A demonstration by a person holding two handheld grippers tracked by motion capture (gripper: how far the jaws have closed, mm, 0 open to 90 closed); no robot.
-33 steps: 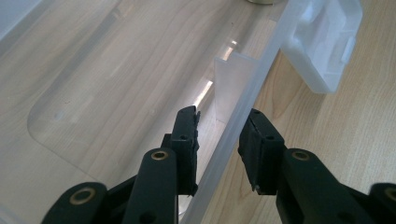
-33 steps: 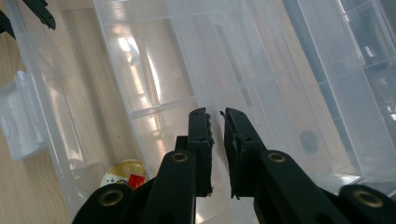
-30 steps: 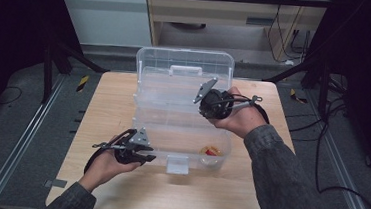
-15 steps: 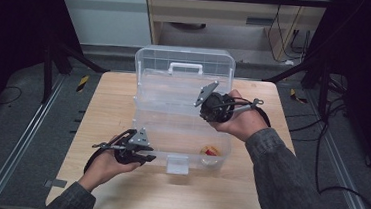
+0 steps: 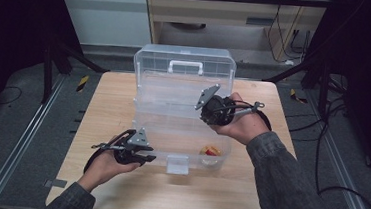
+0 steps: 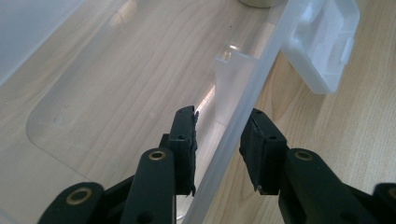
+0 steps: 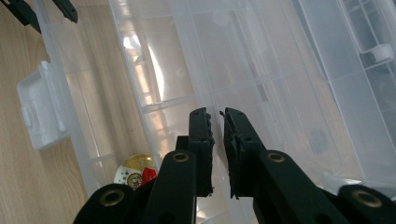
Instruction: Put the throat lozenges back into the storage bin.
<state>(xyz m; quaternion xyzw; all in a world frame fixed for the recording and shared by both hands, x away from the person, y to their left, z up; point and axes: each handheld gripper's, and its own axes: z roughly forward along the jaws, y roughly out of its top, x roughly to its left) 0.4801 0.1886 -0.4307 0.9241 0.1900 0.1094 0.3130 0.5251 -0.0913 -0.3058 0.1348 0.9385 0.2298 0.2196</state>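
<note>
A clear plastic storage box (image 5: 159,155) stands on the wooden table (image 5: 108,108) with its lid (image 5: 185,82) raised at the back. A small round red and yellow toy (image 5: 211,150) (image 7: 135,175) lies in the box's front right corner. My left gripper (image 5: 148,157) (image 6: 219,126) straddles the front wall (image 6: 243,107), one jaw inside and one outside. The inner pad stands off the wall, so the gripper is open. My right gripper (image 5: 212,111) (image 7: 217,114) hangs over the box by the lid. Its jaws are almost together on a thin clear rim of the lid (image 7: 196,56).
A white latch (image 5: 178,164) (image 6: 327,42) (image 7: 42,107) hangs from the middle of the box's front wall, just right of the left gripper. Bare table lies left, right and in front of the box. Dark stands, rails and cables surround the table on the floor.
The right hand and its gripper have drifted slightly toward the near side. The left hand, the box and the lid look unchanged.
</note>
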